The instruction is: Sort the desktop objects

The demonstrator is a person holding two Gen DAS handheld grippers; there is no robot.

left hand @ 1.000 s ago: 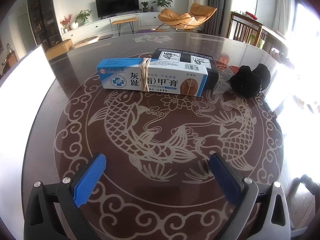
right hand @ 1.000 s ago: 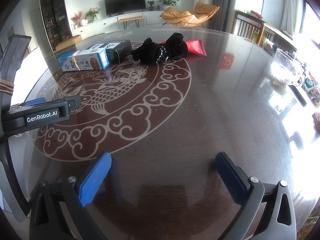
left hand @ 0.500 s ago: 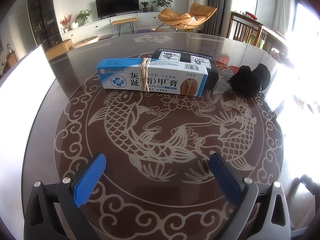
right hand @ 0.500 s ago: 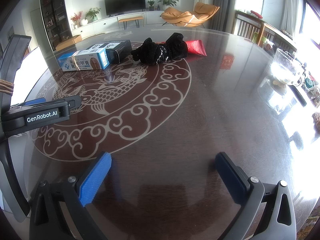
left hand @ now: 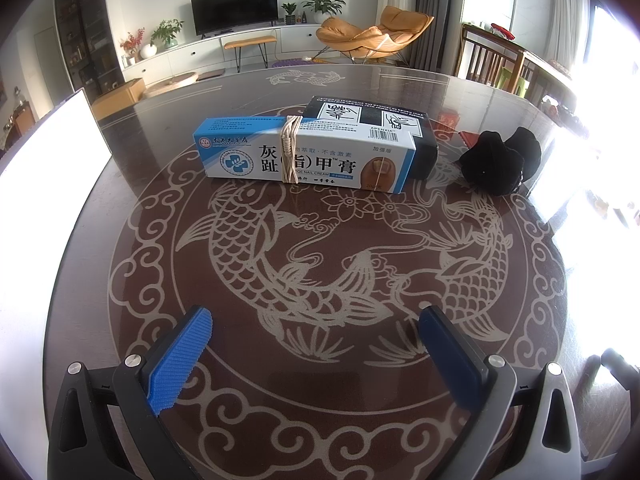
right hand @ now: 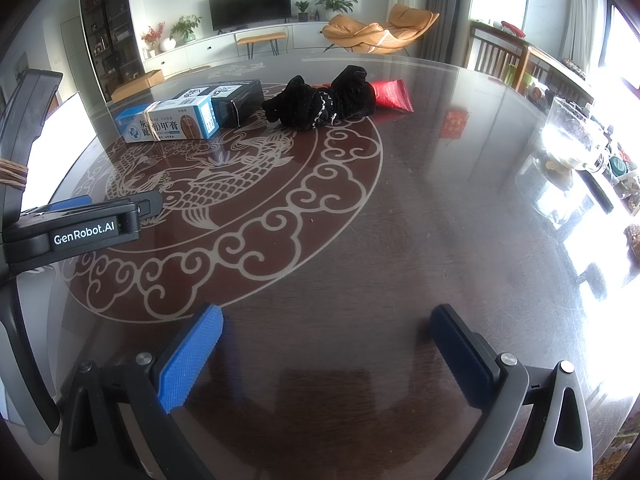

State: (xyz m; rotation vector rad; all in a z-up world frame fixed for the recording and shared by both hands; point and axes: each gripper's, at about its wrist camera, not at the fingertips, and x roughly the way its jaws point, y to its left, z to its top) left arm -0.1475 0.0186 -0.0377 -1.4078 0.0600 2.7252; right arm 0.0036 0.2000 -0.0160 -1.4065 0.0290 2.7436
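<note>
A blue and white cream box [left hand: 308,156] with a string tied round it lies on the dark round table [left hand: 320,248], far ahead of my left gripper [left hand: 316,322], which is open and empty. A black box [left hand: 384,120] lies right behind it, touching. A black fabric bundle [left hand: 500,160] sits to the right. In the right wrist view the cream box [right hand: 168,124], black box [right hand: 236,98], black bundle [right hand: 324,100] and a red packet [right hand: 392,94] lie at the far side. My right gripper [right hand: 326,322] is open and empty above the table, and the left gripper's body [right hand: 80,228] shows at its left.
A bright white panel [left hand: 44,152] stands at the table's left edge. A glass vessel [right hand: 572,148] and small items sit at the right edge in glare. A red paper slip [right hand: 454,124] lies on the table right of the packet.
</note>
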